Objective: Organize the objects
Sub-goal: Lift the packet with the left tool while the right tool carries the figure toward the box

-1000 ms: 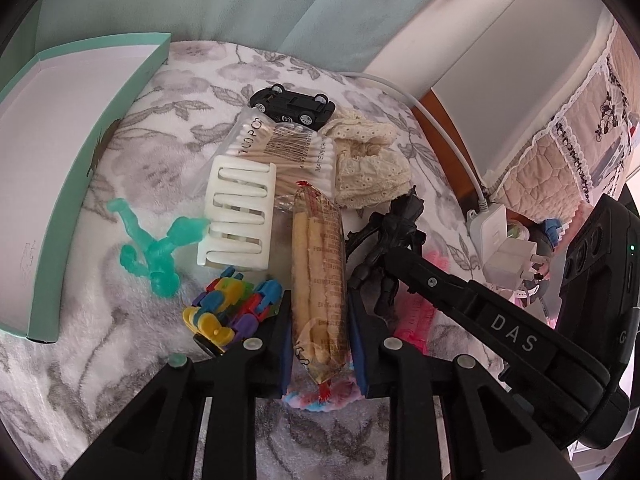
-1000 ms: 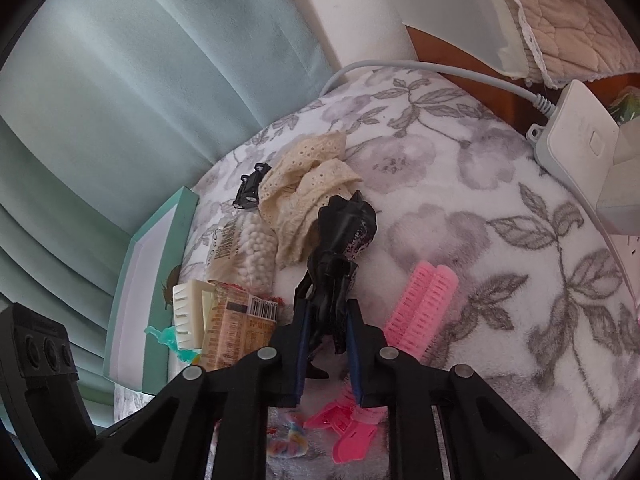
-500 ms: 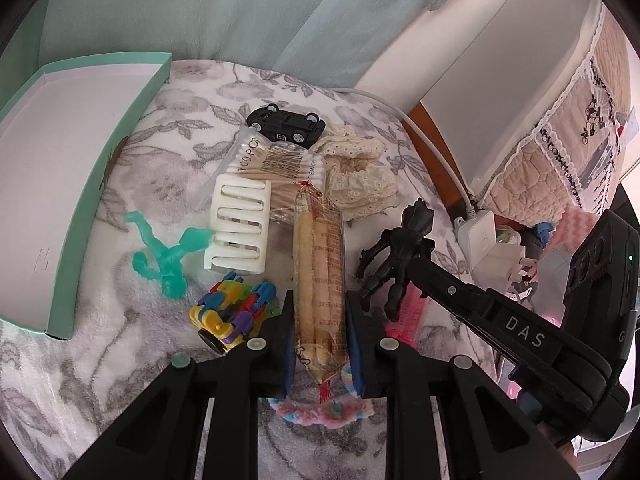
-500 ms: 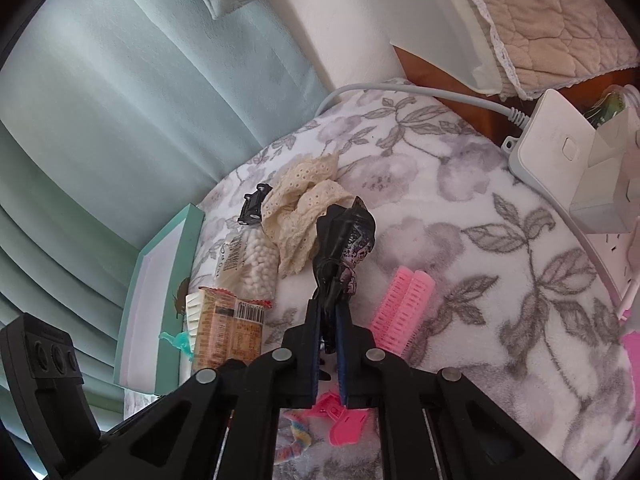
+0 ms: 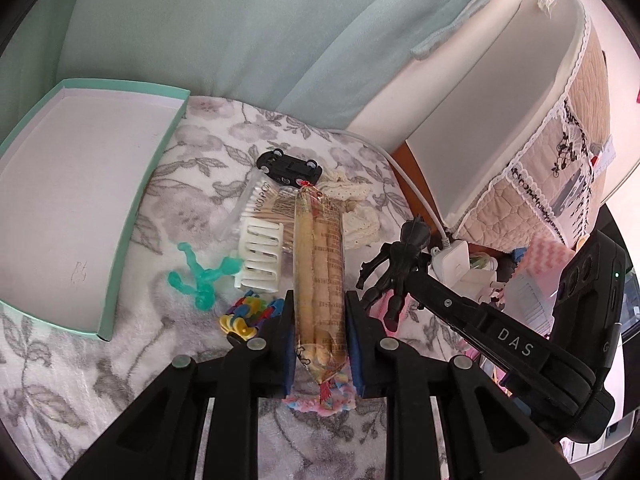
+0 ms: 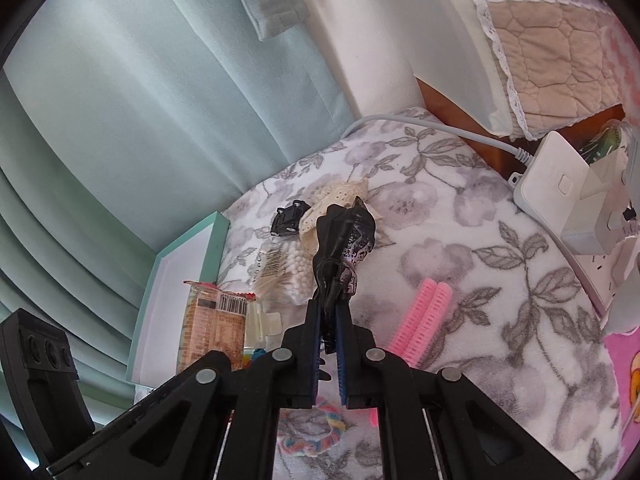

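My left gripper (image 5: 319, 312) is shut on a clear packet of biscuit sticks (image 5: 319, 268), lifted above the floral blanket. My right gripper (image 6: 328, 320) is shut on a black action figure (image 6: 344, 240), also raised; the same figure (image 5: 394, 268) shows at the right of the left wrist view. An open mint-green box (image 5: 64, 208) lies to the left; its edge (image 6: 176, 280) is seen from the right wrist too. On the blanket lie a black toy car (image 5: 289, 167), a bag of cotton swabs (image 5: 260, 204), a white hair claw (image 5: 260, 256), a teal figure (image 5: 200, 280) and a multicoloured toy (image 5: 246, 314).
Cream lace fabric (image 5: 356, 216) lies beyond the packet. A pink hair roller (image 6: 424, 312) and a pastel scrunchie (image 6: 316, 436) rest near the right gripper. A white power strip (image 6: 560, 184) with cable sits at the blanket's right edge. Curtains hang behind; a quilted cover (image 5: 560, 184) stands at right.
Both grippers have risen, lifting the biscuit packet and the black figure off the blanket. The right gripper's jaws closed tighter on the figure.
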Motion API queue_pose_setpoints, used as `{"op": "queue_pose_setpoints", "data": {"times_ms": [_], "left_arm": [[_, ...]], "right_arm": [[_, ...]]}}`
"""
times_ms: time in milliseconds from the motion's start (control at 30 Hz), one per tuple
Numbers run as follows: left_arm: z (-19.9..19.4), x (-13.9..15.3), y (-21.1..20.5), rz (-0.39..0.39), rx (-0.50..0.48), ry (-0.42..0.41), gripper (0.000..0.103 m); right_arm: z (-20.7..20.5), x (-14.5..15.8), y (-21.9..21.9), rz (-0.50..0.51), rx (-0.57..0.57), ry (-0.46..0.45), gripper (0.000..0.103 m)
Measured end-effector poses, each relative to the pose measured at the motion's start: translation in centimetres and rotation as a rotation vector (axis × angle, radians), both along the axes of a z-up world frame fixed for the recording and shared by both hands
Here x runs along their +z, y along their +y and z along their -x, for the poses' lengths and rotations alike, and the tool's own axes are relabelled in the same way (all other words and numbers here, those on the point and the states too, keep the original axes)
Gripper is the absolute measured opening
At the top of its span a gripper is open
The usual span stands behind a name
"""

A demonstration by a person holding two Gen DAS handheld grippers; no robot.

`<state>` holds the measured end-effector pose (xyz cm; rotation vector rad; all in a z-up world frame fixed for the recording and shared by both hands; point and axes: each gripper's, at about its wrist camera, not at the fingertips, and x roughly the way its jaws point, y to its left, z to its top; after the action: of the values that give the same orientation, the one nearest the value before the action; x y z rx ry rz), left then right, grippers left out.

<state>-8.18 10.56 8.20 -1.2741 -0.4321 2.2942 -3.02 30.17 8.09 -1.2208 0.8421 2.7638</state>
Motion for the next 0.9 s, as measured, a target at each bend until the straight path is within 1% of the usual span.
{"op": "queue_pose_setpoints", "data": {"times_ms": [167,433,667,833,900], "left_arm": [[0.2,0.5,-3.8,-0.006,0.076,0.017,0.022],[1.2,0.6,-11.9,-0.032,0.249,0.019,0.022],[1.6,0.2,-18.9,-0.021,0.386,0.02,0.022],[1.5,-0.4,-22.6,-0.008,0.447,0.012,0.022],[1.5,-0.8,-23.5,-0.008,0.463,0.006,0.022]], "right_arm": [[1.1,1.0,-3.5,-0.014,0.079,0.026,0.008],[3.5,1.4,-10.2,-0.025,0.21,0.042,0.008],[5.5,0.8,-15.8,-0.012,0.31,0.032,0.008],[6.9,0.5,-19.2,-0.015,0.372,0.011,0.008],[7.2,0.4,-20.1,-0.015,0.389,0.002,0.008]]}}
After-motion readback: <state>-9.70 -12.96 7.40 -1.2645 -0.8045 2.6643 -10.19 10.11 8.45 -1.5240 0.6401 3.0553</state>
